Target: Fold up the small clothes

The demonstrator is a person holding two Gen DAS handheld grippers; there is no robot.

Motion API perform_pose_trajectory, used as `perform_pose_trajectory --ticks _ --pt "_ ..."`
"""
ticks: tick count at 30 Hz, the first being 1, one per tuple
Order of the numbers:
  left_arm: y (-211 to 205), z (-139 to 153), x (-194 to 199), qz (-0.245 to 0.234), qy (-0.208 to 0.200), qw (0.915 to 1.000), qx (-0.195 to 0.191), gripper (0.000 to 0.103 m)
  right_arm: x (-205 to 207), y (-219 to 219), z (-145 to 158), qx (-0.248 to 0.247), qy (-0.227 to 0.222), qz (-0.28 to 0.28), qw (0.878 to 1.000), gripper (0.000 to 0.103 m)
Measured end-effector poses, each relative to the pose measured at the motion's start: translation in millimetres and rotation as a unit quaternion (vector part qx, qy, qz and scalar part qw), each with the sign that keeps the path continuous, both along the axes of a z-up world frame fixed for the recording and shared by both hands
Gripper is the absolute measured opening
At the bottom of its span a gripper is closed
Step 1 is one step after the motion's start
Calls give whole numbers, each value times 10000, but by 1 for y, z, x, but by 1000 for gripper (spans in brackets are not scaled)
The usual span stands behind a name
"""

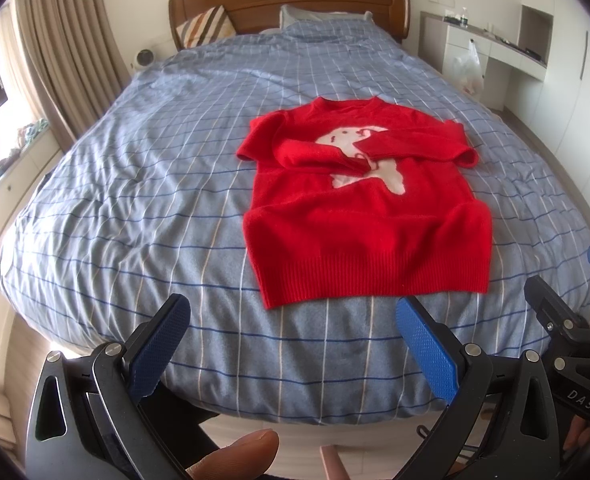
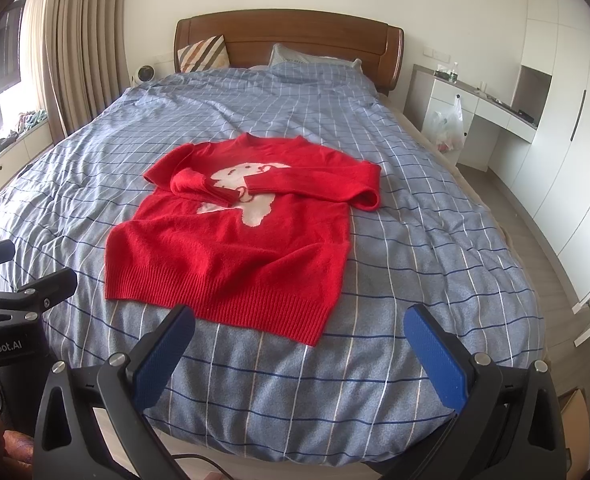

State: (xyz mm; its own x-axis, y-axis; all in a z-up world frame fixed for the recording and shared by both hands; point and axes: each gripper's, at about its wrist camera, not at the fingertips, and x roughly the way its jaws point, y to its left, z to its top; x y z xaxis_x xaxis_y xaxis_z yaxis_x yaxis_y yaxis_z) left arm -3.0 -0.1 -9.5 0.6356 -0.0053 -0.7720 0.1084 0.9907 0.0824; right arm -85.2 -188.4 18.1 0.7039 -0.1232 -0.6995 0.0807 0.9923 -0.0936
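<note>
Lying flat on the bed (image 1: 143, 184), the red sweater (image 1: 359, 224) sits face up on the blue checked duvet (image 2: 435, 240), neck toward the wooden headboard (image 2: 291, 36) and ribbed hem toward the foot of the bed. Both sleeves are folded in across the chest; their cuffs meet over the white animal motif (image 2: 251, 192), partly covering it. The right-side sleeve fold sticks out a little past the body of the sweater. The lower body is spread out, unfolded, with mild wrinkles.

Left tongs (image 1: 295, 344): wide apart, blue pads facing each other, nothing between them. They hover over the foot of the bed, just short of the hem, not touching the sweater. A fingertip (image 1: 239, 456) shows at the bottom edge of the left wrist view.

Right tongs (image 2: 299, 356): also spread wide and empty, over the foot of the bed, near the hem's right corner and apart from it. In the left wrist view part of the right tongs shows at the right edge; in the right wrist view part of the left device shows at the left edge.

Surroundings: a striped cushion (image 2: 203, 54) and a pillow (image 2: 291, 56) at the headboard, beige curtains (image 2: 83, 40) on the left, a white desk (image 2: 491, 108) with a plastic bag (image 2: 447, 124) hanging from it on the right.
</note>
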Motion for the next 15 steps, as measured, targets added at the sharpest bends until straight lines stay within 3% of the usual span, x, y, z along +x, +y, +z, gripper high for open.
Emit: perform_pose_trajectory --ticks 15 --pt "0 0 0 2 4 10000 -1 103 -2 0 1 108 -62 20 9999 103"
